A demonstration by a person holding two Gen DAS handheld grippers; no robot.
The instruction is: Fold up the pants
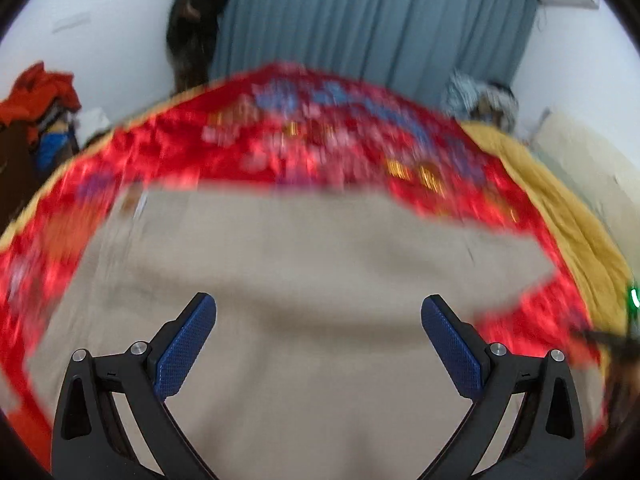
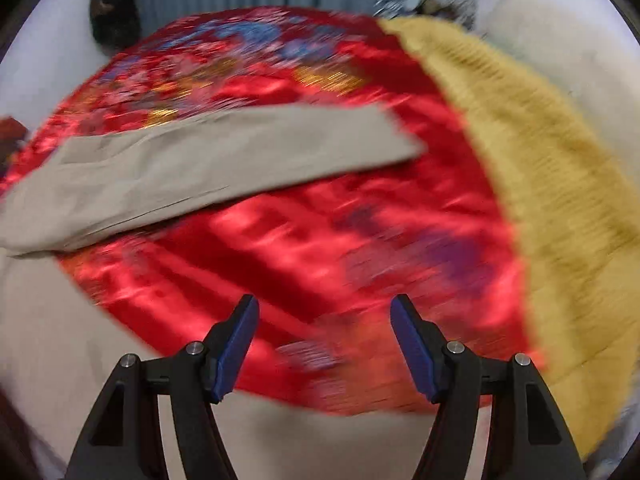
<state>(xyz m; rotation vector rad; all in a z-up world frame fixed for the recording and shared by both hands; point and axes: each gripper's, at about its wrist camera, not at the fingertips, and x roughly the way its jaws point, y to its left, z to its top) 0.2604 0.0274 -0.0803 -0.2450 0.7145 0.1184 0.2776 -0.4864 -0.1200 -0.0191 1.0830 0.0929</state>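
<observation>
We count one pair of pants [image 1: 304, 280], beige, lying flat on a red patterned bedspread [image 1: 328, 136]. In the left wrist view the pants fill the near and middle ground, with the red cloth showing beyond them and on both sides. In the right wrist view one trouser leg [image 2: 224, 160] runs from the near left toward the far right across the bedspread [image 2: 320, 240], and more beige cloth sits at the near left edge and along the near edge under the gripper.

Two grippers, one per view. The left gripper [image 1: 319, 312] hovers over the pants with its blue-padded fingers [image 1: 186, 344] spread wide and nothing between them. The right gripper [image 2: 325, 312] is over the red bedspread, just right of the pants; its fingers [image 2: 236, 348] are also apart, somewhat less widely, and hold nothing.

Around them: one mustard-yellow blanket [image 2: 540, 184] along the right side of the bedspread, with a pale cream pillow or cushion [image 2: 560, 40] beyond it. One blue-grey curtain [image 1: 372, 20] hangs at the far end. A dark shape [image 1: 196, 24] stands left of the curtain; we cannot tell what it is. A heap of orange and blue clothes [image 1: 44, 108] sits at the far left, and a grey patterned bundle [image 1: 480, 98] at the far right. Both views are motion-blurred, so fine detail is lost.
</observation>
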